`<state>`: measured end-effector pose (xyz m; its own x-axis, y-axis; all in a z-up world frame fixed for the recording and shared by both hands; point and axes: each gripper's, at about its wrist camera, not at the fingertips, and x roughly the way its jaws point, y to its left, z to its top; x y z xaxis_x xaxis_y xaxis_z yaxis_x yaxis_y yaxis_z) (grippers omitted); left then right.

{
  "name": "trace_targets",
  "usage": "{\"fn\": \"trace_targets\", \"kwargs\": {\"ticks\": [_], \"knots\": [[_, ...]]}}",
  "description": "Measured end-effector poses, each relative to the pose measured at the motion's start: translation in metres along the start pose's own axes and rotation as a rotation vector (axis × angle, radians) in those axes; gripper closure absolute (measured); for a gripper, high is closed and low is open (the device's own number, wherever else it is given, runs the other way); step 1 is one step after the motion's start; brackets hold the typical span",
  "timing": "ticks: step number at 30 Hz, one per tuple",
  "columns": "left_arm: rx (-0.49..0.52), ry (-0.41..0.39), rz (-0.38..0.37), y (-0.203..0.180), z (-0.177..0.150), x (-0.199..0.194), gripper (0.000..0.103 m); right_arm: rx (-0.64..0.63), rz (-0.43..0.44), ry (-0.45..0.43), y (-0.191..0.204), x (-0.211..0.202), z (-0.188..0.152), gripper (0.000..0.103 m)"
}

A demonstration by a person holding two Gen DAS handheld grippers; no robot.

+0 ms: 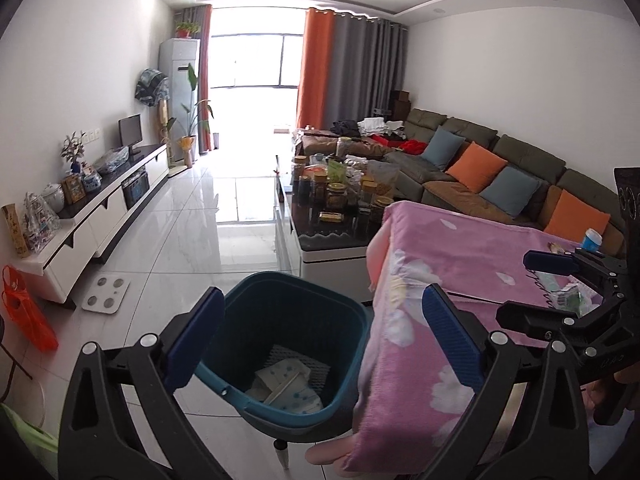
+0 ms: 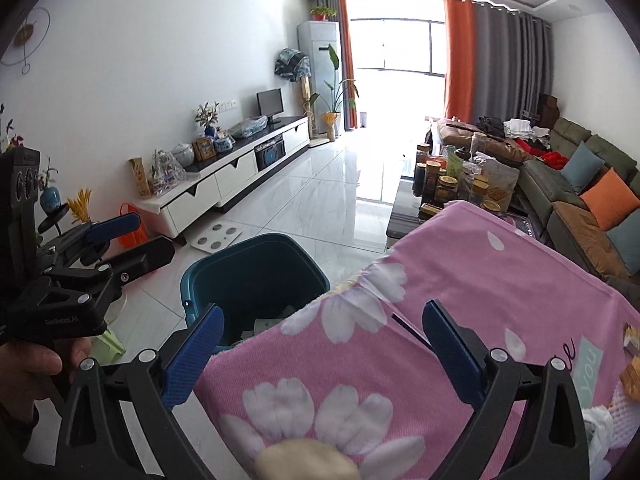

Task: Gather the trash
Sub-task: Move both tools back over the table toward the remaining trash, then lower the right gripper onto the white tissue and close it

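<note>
A teal trash bin (image 1: 288, 344) stands on the floor beside a table under a pink flowered cloth (image 1: 472, 280). Crumpled white paper (image 1: 286, 384) lies in the bin's bottom. My left gripper (image 1: 324, 340) is open and empty, above the bin's mouth. My right gripper (image 2: 324, 356) is open and empty over the cloth's near left corner, the bin (image 2: 256, 276) just beyond it. Each gripper shows in the other's view, the right one (image 1: 560, 276) over the table, the left one (image 2: 120, 236) at the far left. Trash scraps (image 2: 628, 376) lie on the cloth at the right edge. A crumpled wrapper (image 1: 568, 300) and a small blue-capped container (image 1: 592, 238) lie there too.
A dark coffee table (image 1: 332, 236) crowded with jars stands beyond the pink cloth. A sofa (image 1: 500, 176) with cushions runs along the right. A white TV cabinet (image 1: 100, 204) lines the left wall. A scale (image 1: 106, 294) and an orange bag (image 1: 28, 316) lie on the tiled floor.
</note>
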<state>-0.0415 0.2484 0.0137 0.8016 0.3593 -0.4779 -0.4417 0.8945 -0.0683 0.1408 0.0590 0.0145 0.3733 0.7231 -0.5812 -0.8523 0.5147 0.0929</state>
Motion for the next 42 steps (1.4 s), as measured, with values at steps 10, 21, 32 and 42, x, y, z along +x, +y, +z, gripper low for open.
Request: {"fn": "trace_targets", "kwargs": {"ticks": [10, 21, 32, 42], "knots": [[0.146, -0.055, -0.181, -0.108, 0.0, -0.009, 0.006, 0.157, -0.127, -0.099, -0.049, -0.064, -0.055, 0.007], [0.231, -0.047, -0.416, -0.213, -0.028, -0.004, 0.006, 0.26, -0.371, -0.156, -0.091, -0.128, -0.136, 0.007], [0.252, -0.017, -0.546, -0.264, -0.053, 0.006, 0.006, 0.397, -0.518, -0.124, -0.146, -0.163, -0.175, 0.007], [0.228, 0.019, -0.543, -0.253, -0.048, 0.022, 0.006, 0.445, -0.509, -0.077, -0.17, -0.142, -0.165, 0.007]]}}
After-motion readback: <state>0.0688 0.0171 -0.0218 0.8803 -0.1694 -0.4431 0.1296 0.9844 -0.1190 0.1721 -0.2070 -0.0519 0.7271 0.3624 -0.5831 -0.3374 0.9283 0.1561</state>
